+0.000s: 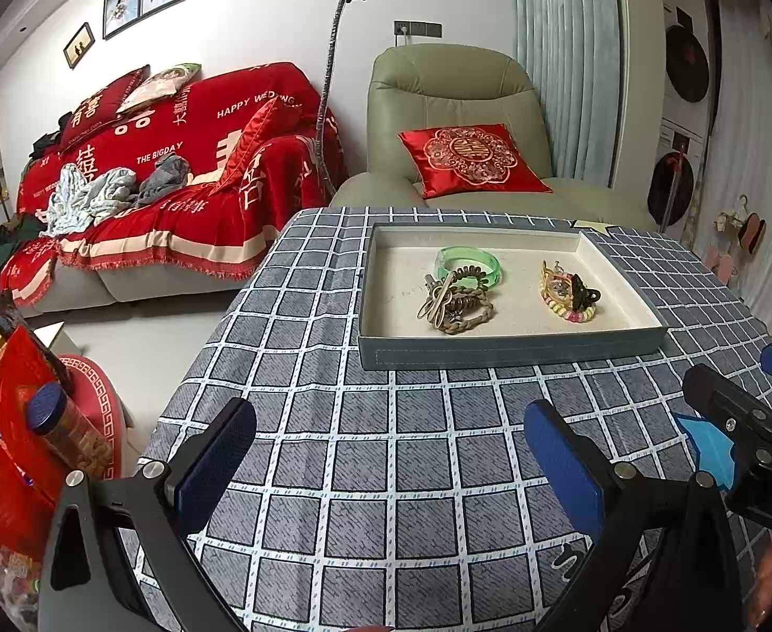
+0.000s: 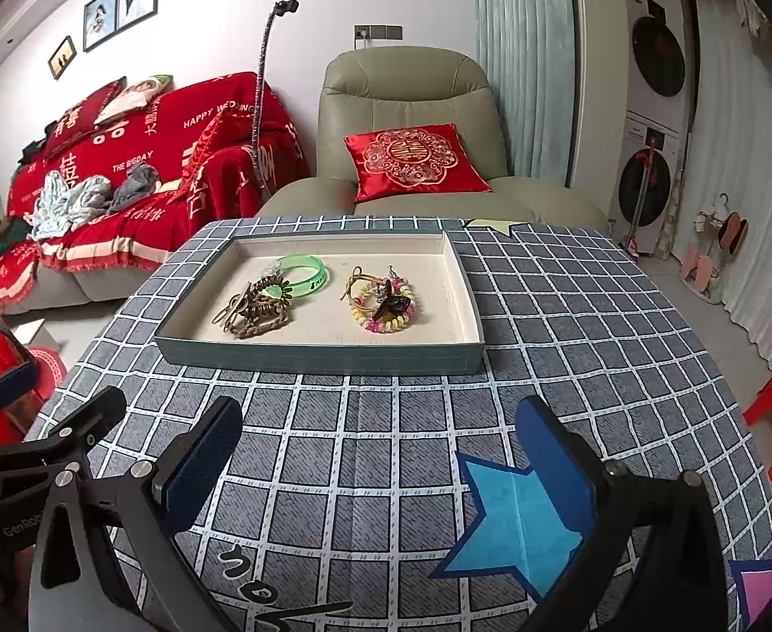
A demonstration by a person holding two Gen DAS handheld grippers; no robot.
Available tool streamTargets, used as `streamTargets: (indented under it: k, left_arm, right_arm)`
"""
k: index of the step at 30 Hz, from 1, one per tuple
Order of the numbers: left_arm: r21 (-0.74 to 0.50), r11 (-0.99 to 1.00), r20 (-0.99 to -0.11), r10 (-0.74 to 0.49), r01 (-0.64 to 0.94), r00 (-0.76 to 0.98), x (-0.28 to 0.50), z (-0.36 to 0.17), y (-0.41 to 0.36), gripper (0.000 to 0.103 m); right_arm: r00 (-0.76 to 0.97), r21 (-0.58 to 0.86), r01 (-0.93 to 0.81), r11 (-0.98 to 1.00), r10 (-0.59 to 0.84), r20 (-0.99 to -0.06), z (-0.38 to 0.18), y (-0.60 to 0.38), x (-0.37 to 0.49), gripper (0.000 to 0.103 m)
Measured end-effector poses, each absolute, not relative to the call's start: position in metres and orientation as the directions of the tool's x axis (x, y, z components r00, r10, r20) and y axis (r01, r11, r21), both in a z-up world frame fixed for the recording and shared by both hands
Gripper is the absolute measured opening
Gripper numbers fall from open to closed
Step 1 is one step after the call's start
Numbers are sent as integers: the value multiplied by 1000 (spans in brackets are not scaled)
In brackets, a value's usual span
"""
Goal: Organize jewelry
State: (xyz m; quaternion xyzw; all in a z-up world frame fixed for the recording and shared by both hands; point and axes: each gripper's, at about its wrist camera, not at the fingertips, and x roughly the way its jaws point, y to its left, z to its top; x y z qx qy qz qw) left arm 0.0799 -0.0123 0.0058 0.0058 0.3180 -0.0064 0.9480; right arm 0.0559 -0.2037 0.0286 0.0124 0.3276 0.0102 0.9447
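The jewelry lies in two tangled heaps inside one grey tray (image 2: 323,355) on the checked desk (image 2: 386,453): a brown heap (image 2: 251,310) overlapping one green bangle (image 2: 302,275), and a beaded heap (image 2: 383,305) topped by one black clip (image 2: 391,307). Pinching any one piece would likely drag its neighbours along. Two grippers, left (image 1: 386,466) and right (image 2: 380,466), hover near the tray's front, fingers wide and empty.

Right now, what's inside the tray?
Inside the tray lie a green bangle, brown hair ties and clips, and a beaded bracelet under a black clip. Anything beneath those piles is hidden.
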Motion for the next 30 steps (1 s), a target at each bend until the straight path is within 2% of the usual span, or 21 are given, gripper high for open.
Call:
streamTargets:
  k: [30]
  left_arm:
    - [8,1000,-609,-7,15,793,79,4,-13,103]
  right_arm:
    - [786,30,-11,999,28,-617,29,-202,55,103]
